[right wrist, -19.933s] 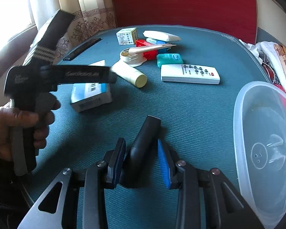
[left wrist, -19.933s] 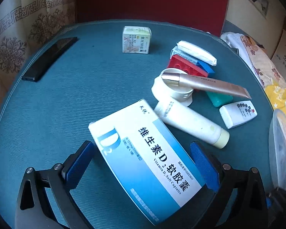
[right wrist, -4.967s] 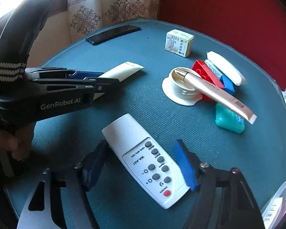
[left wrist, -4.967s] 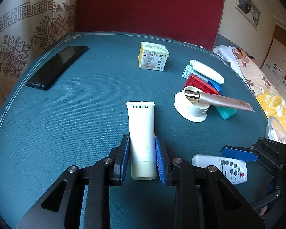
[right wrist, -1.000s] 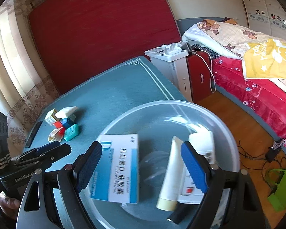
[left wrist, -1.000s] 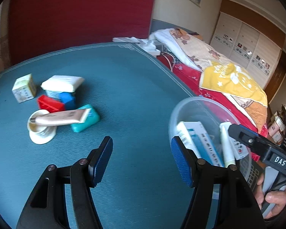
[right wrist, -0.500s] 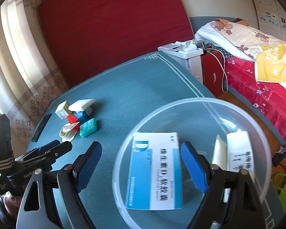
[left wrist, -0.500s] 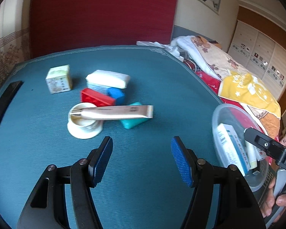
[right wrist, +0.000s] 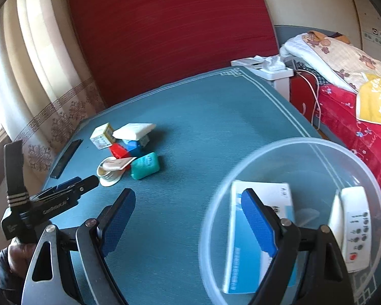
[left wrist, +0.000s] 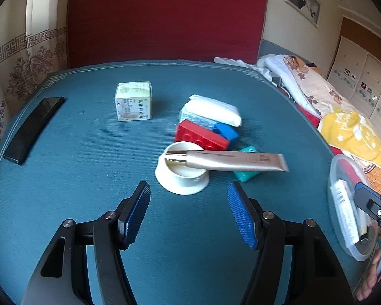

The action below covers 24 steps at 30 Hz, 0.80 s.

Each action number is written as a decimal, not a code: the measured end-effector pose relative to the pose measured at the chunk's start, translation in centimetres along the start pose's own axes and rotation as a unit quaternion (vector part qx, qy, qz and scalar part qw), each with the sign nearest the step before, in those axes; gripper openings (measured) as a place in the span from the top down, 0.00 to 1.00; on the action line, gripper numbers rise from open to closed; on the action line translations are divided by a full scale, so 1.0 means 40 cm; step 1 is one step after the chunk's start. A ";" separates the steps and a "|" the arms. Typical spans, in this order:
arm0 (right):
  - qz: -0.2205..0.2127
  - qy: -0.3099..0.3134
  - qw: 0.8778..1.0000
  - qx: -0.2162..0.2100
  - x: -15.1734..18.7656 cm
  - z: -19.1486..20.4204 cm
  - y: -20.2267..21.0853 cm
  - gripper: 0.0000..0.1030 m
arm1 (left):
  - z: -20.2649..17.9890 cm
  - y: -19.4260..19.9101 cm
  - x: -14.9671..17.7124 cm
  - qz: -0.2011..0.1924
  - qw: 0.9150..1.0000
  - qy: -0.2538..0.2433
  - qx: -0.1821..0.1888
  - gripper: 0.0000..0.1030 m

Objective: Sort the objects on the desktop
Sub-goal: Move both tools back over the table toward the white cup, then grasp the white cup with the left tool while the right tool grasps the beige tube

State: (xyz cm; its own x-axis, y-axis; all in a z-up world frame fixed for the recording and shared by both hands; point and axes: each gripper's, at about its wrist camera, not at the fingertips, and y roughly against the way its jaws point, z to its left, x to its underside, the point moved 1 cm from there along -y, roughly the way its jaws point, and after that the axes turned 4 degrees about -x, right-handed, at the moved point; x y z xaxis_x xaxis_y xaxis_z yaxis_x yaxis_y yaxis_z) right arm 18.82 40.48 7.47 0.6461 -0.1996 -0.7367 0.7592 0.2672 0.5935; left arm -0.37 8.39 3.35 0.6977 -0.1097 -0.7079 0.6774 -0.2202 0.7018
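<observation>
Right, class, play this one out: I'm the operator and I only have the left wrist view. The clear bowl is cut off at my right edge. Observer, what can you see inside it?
Observer: The right wrist view looks down into the clear bowl. A blue-and-white box lies flat in it.
Operator: Anything else in there?
Observer: A white remote lies along the far right side, buttons up, with a red button at its near end.
Operator: Is the right gripper carrying anything? I see only a corner of it.
Observer: No. The right gripper is open, with only bare table between its fingers.
</observation>
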 end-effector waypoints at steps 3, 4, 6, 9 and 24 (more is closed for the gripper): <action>0.003 0.007 1.000 -0.005 -0.002 0.019 -0.010 0.14 | 0.006 -0.017 -0.005 0.008 1.000 -0.002 0.008 0.35; 0.003 0.009 1.000 -0.006 -0.002 0.023 -0.012 0.14 | 0.007 -0.022 -0.007 0.009 1.000 -0.002 0.010 0.35; 0.004 0.012 1.000 -0.008 -0.003 0.031 -0.017 0.14 | 0.006 -0.035 -0.013 0.010 1.000 -0.008 0.010 0.35; 0.005 0.016 1.000 -0.011 -0.007 0.039 -0.024 0.14 | 0.000 -0.059 -0.021 0.015 1.000 -0.023 0.002 0.35; 0.009 0.041 0.999 -0.026 -0.025 0.098 -0.061 0.14 | -0.010 -0.135 -0.033 0.019 0.999 -0.043 0.006 0.35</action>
State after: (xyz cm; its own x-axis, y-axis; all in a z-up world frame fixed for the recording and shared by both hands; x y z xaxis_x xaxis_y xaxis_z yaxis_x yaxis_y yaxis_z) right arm 16.65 36.32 8.04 0.6490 -0.1174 -0.7517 0.7414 0.3194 0.5902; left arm -4.86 10.10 0.54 0.6999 -0.2000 -0.6857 0.6477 -0.2269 0.7273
